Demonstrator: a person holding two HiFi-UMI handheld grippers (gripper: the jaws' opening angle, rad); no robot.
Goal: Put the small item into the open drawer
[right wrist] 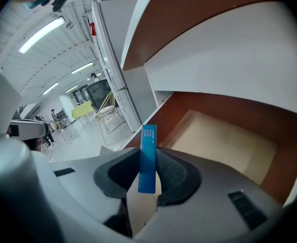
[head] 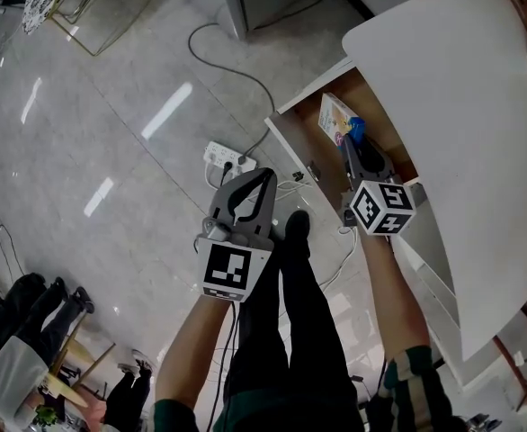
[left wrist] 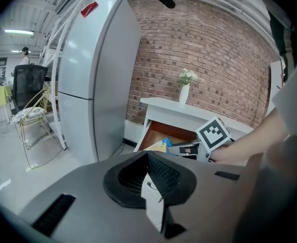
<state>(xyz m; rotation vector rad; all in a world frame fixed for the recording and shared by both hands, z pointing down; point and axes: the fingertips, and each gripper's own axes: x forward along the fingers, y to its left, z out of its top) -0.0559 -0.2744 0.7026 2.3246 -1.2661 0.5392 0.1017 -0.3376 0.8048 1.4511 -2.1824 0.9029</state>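
Small blue box (right wrist: pixel 148 151), thin, white print, clamped in right gripper (right wrist: pixel 149 172) over drawer (right wrist: pixel 209 104), left gripper (left wrist: pixel 148 158) closed

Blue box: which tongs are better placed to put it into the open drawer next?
Right. The right tongs are shut on the blue box and sit over the open drawer. The left tongs are shut and empty, held outside the drawer, above the room floor.

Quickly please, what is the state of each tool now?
Left tool: closed, empty.
Right tool: closed on a thin blue cardboard box.
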